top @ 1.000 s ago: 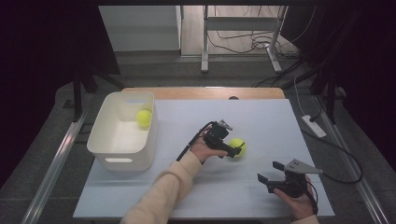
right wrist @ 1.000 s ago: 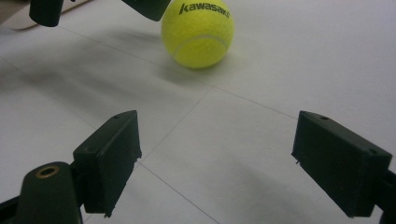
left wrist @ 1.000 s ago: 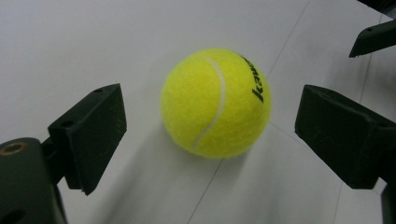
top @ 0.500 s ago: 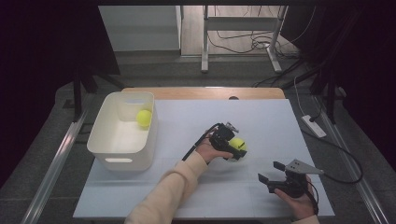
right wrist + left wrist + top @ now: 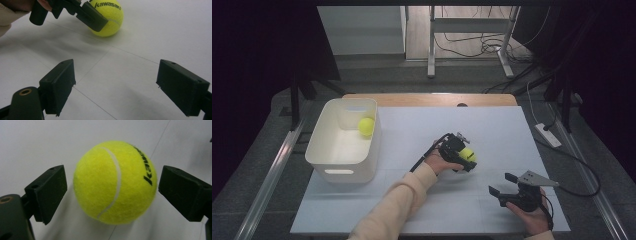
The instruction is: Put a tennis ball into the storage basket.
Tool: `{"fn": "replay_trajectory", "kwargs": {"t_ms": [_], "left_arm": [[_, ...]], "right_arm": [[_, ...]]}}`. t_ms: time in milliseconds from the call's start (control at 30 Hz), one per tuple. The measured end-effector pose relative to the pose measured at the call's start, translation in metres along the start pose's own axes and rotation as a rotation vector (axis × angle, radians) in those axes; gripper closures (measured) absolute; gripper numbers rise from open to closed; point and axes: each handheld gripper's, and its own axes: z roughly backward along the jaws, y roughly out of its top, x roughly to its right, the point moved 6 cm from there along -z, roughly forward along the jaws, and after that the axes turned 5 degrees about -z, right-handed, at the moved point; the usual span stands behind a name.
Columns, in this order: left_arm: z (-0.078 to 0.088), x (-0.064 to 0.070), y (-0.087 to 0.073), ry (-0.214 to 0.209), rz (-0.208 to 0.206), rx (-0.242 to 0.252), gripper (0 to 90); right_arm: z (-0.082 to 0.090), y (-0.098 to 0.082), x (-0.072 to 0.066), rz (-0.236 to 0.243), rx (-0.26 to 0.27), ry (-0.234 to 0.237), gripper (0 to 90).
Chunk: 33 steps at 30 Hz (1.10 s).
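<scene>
White table sheet, dark room

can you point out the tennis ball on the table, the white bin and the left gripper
tennis ball (image 5: 115,182): left gripper view, middle of the felt beside the seam
white bin (image 5: 339,171): high view, front wall by the handle slot
left gripper (image 5: 112,192): left gripper view, midway between its open jaws

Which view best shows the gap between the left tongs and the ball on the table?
Left gripper view: the ball sits between both pads, untouched. High view shows it small, half-covered. Right gripper view shows it partly behind one pad.
</scene>
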Motion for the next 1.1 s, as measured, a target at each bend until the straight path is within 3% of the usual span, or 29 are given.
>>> {"fn": "replay_trajectory", "kwargs": {"t_ms": [200, 300, 433, 1100], "left_arm": [[-0.002, -0.002, -0.001, 0.020, 0.005, -0.018, 16.9], [0.000, -0.001, 0.001, 0.013, 0.019, 0.003, 26.2], [0.002, -0.001, 0.000, 0.013, 0.002, -0.009, 27.0], [0.037, -0.002, 0.002, 0.039, -0.023, 0.053, 27.5]], "right_arm": [[0.001, 0.000, 0.000, -0.002, 0.002, -0.001, 14.9], [0.001, 0.000, 0.001, -0.002, 0.003, -0.002, 14.9], [0.001, 0.000, 0.001, 0.000, 0.003, -0.003, 14.9], [0.001, 0.000, 0.000, 0.001, 0.001, -0.003, 15.0]]}}
